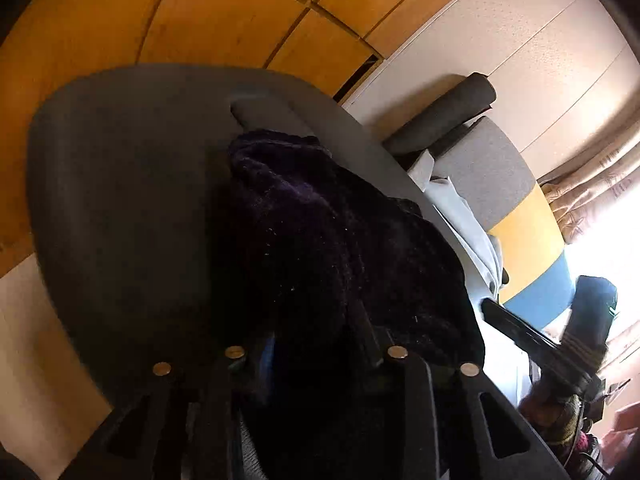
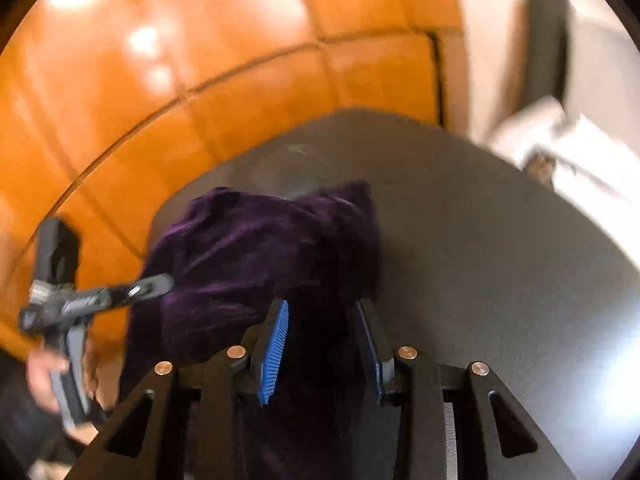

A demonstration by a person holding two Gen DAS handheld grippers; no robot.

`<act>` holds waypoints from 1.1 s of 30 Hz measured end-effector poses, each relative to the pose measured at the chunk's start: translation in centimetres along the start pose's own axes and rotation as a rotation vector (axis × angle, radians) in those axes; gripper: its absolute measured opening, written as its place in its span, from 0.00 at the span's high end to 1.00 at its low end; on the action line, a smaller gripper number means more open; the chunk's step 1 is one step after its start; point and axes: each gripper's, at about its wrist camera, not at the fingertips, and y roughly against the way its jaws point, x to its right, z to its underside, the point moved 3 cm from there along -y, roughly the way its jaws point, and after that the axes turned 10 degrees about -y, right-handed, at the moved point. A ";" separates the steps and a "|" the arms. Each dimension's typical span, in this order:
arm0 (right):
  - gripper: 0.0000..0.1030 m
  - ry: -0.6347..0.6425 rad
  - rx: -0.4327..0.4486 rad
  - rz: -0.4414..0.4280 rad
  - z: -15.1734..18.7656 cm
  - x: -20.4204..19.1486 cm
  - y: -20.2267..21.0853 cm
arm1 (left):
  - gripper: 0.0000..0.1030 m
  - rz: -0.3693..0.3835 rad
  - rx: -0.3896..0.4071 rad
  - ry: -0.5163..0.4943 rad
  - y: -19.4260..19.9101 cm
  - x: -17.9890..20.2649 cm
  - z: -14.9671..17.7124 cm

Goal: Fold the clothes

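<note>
Folding is at an early stage, by my judgement: the purple garment [image 2: 260, 256] is bunched, with no flat fold or squared edge showing, so spreading and every fold remain to do.

Nearest, the right gripper [image 2: 322, 320] stands at a moderate gap with dark cloth filling the space between its blue pads [image 2: 276, 344]; it appears to be gripping the garment. The left gripper [image 1: 316, 332] also has the cloth bunched between its fingers, held at a middling width, though shadow hides the pads.

Beyond both, the garment hangs in a heap over the grey desk [image 2: 500, 248]. Further off lie the orange floor [image 2: 200, 80] and a grey chair [image 1: 480, 152].
</note>
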 end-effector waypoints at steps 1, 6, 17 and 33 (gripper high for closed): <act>0.63 0.047 0.007 -0.025 0.2 -1.1 0.7 | 0.66 -0.023 0.021 -0.003 0.8 0.0 -0.1; 0.55 0.166 -0.049 -0.077 2.1 -3.1 0.1 | 0.64 -0.072 0.146 -0.101 4.8 2.4 -1.0; 0.50 -0.009 -0.055 -0.011 6.4 -1.4 -4.9 | 0.71 -0.142 -0.022 -0.256 -3.9 6.2 1.4; 0.00 0.060 0.115 0.221 7.1 -9.1 6.8 | 0.53 -0.499 0.103 -0.258 10.8 11.9 4.2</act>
